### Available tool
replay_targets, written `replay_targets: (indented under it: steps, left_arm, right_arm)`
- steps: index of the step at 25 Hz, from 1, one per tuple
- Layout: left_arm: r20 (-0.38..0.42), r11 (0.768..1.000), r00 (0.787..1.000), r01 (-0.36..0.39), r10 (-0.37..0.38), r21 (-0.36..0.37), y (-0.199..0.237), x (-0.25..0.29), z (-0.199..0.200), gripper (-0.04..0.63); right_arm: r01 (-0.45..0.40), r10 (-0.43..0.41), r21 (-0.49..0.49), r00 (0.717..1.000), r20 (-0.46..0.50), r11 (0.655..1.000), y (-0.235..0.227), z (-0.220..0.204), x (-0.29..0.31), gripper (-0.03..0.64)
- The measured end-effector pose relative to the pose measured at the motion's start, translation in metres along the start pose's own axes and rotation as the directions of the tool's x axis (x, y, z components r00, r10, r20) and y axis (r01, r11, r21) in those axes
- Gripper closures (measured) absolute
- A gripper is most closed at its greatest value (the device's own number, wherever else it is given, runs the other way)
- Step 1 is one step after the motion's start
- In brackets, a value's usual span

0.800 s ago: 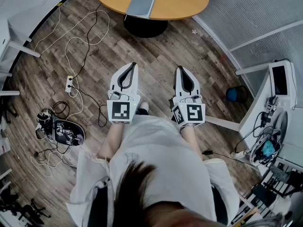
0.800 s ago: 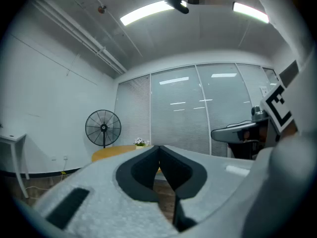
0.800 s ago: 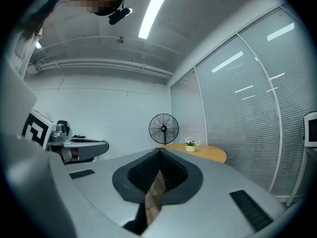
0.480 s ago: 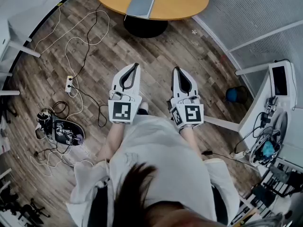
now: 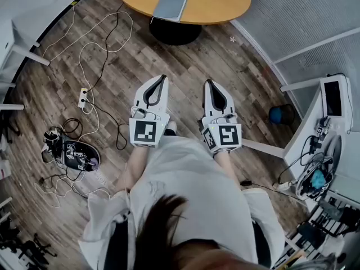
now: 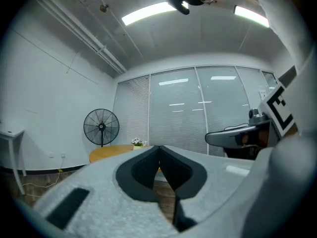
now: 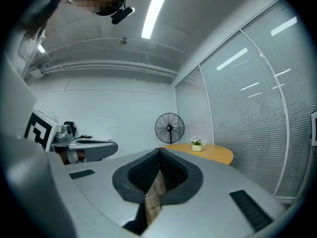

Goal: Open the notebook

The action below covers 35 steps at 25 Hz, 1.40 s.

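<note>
A closed grey-blue notebook (image 5: 170,5) lies on the round wooden table (image 5: 219,1) at the top of the head view, well ahead of both grippers. My left gripper (image 5: 163,77) and right gripper (image 5: 209,82) are held side by side over the wood floor in front of the person's body, pointing level toward the table. Both have their jaws shut with nothing between them. The left gripper view shows the closed left gripper (image 6: 159,147) with the table (image 6: 106,152) far beyond. The right gripper view shows the closed right gripper (image 7: 159,150) and the table (image 7: 213,152).
White cables and a power strip (image 5: 82,99) trail over the floor at the left, near a black device (image 5: 76,155). A white desk with equipment (image 5: 332,100) stands at the right, a blue object (image 5: 275,113) beside it. A standing fan (image 6: 101,127) and a small flower pot (image 7: 197,144) are at the table.
The right gripper has edged slightly left toward the other gripper, and the head view has shifted a little. Both grippers stay shut and the notebook has not moved.
</note>
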State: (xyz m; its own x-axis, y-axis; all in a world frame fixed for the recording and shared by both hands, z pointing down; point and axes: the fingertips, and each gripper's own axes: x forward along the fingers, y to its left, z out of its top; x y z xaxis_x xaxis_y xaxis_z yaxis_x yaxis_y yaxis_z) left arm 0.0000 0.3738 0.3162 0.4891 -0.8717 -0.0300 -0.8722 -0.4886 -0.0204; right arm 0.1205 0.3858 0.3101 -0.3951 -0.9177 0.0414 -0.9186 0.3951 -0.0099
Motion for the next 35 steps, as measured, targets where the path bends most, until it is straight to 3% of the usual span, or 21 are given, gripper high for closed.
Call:
replay_targets:
  steps: [8,10,11,20,29,35]
  left_arm:
    - [-0.013,1.000,1.000,0.001,-0.002,-0.030,0.000,0.000,-0.003,0.571]
    - [-0.020,0.999,1.000,0.016,-0.016,-0.036,-0.002,0.000,-0.006,0.500]
    - [-0.024,0.999,0.999,0.022,-0.023,-0.040,-0.002,0.000,-0.007,0.495]
    - [-0.052,0.997,0.997,0.055,-0.058,-0.050,0.008,0.016,-0.013,0.495]
    - [-0.080,0.993,0.994,0.070,-0.078,-0.099,0.064,0.074,-0.028,0.504]
    - [-0.067,0.992,0.992,0.104,-0.109,-0.075,0.114,0.130,-0.012,0.509]
  right_arm:
    - [0.038,-0.040,0.048,0.999,0.035,0.998,-0.008,0.005,-0.006,0.615]
    - [0.053,-0.054,0.058,0.998,0.026,0.997,-0.011,0.002,-0.009,0.615]
    - [0.058,-0.060,0.065,0.998,0.023,0.996,-0.011,0.000,-0.009,0.615]
    - [0.053,-0.052,0.064,0.999,-0.013,0.997,-0.009,-0.006,0.011,0.615]
    - [0.084,-0.081,0.070,0.996,-0.047,0.994,-0.021,-0.008,0.082,0.615]
    - [0.120,-0.116,0.089,0.992,-0.054,0.989,-0.029,0.004,0.145,0.615]
